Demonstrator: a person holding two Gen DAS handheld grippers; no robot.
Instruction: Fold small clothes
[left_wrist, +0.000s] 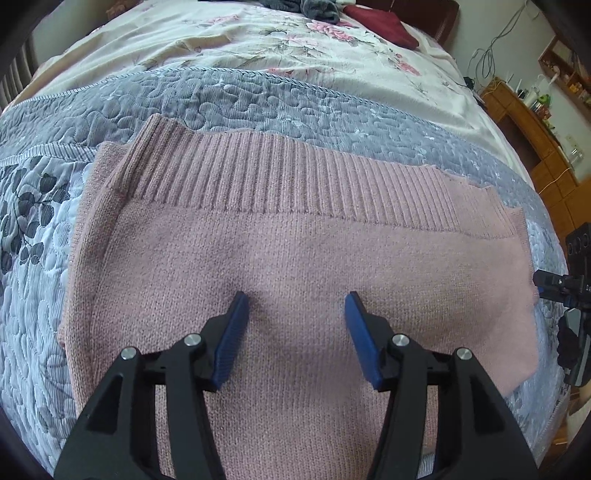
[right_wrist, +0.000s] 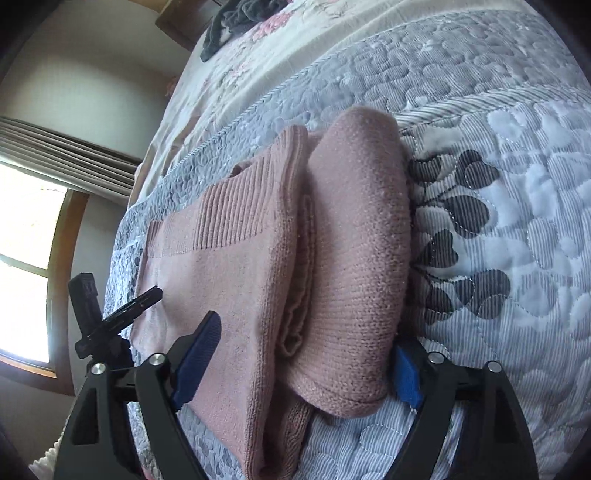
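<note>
The pink sweater (left_wrist: 295, 258) is matt ribbed knit, the bedspread (left_wrist: 258, 99) quilted cloth with stitched texture.

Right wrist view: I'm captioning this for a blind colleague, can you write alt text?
A folded pink knit sweater lies on a grey-blue quilted bedspread, its rolled edge sitting between the open jaws of the right gripper. The left gripper reaches over the sweater's far side, with a bright window behind it.

- A grey-blue quilt (left_wrist: 258, 96) covers the near bed.
- A floral sheet (left_wrist: 221, 40) lies farther off.
- Maroon cloth (left_wrist: 384, 26) far right.
- Wooden shelves (left_wrist: 524, 122) against the right wall.
</note>
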